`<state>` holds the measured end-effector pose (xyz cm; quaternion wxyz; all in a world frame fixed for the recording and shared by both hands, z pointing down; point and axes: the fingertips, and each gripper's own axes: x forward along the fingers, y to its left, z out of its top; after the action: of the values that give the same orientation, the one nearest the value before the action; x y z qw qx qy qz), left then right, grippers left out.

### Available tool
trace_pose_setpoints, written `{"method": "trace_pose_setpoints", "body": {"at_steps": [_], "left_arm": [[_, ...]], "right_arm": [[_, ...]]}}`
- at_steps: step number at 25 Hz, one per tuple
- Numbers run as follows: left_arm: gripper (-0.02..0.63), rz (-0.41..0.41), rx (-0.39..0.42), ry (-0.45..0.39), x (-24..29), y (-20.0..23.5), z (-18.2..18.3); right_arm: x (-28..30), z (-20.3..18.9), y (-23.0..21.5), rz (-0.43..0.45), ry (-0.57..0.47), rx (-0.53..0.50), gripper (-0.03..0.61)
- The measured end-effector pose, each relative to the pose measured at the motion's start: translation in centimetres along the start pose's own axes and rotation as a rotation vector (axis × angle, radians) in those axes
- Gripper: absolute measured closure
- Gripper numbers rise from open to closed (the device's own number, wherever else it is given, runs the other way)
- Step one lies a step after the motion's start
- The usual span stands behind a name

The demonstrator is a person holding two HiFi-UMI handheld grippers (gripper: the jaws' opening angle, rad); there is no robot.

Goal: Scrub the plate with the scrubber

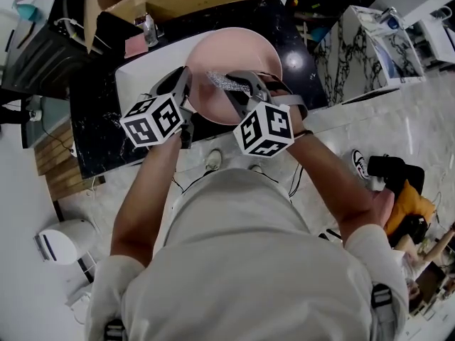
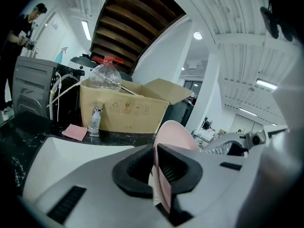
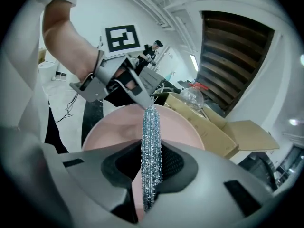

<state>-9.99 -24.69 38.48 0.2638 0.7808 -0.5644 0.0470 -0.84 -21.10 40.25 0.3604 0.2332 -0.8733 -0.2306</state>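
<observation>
The left gripper [image 2: 156,172] is clamped on the rim of the pink plate [image 1: 242,52]. In the left gripper view its 2 dark pads press on either face of the thin edge, and the plate stands up on edge between them. From the head view the plate is held tilted above the white sink [image 1: 138,73] set in the black table [image 1: 96,130], with its hollow face turned toward the person.

The right gripper [image 3: 151,175] is closed on the scrubber [image 3: 151,127], a silvery metal-mesh pad squeezed flat between the 2 pads. The mesh juts out past the jaws and runs across the plate's hollow face, and its far tip ends close to the stretch of rim where the left gripper holds on. In the head view it lies over the near-left part of the plate, just beside the left gripper's fingers. The mesh looks to be against the pink surface, but no view shows for certain whether it touches.

Both grippers sit close together in front of the person's chest, and the marker cube on each faces up toward the head camera.

Beyond the sink, in the left gripper view, a small tap [image 2: 95,120] stands at the table's edge with a pink cloth [image 2: 74,132] lying just beside it. Behind them is an open cardboard box [image 2: 123,109] with its flaps up. A clear plastic bottle [image 2: 105,76] with a red cap rises above the box's top edge — whether it stands in the box or behind it cannot be told.
</observation>
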Motion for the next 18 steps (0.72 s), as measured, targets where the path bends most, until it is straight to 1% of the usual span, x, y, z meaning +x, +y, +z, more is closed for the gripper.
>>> {"method": "trace_pose_setpoints", "body": {"at_steps": [6, 8, 10, 12, 18], "left_arm": [[0.592, -0.006, 0.016, 0.017, -0.6, -0.6, -0.8], [0.592, -0.008, 0.019, 0.025, -0.8, -0.8, -1.2], [0.589, -0.01, 0.019, 0.028, -1.0, -1.0, -1.5], [0.589, -0.013, 0.015, 0.028, -1.2, -1.3, -1.6], [0.584, -0.023, -0.004, 0.012, -1.3, -2.1, -1.3]], "right_arm": [[-1.0, -1.4, -5.5, -0.161, 0.039, 0.012, 0.502], [-0.9, -2.0, -6.7, -0.196, 0.056, 0.017, 0.502], [-0.8, -2.6, -7.0, -0.205, 0.071, 0.022, 0.502], [-0.7, -2.9, -6.5, -0.192, 0.082, 0.025, 0.502], [-0.6, -2.9, -3.1, -0.142, 0.083, 0.008, 0.502]]}}
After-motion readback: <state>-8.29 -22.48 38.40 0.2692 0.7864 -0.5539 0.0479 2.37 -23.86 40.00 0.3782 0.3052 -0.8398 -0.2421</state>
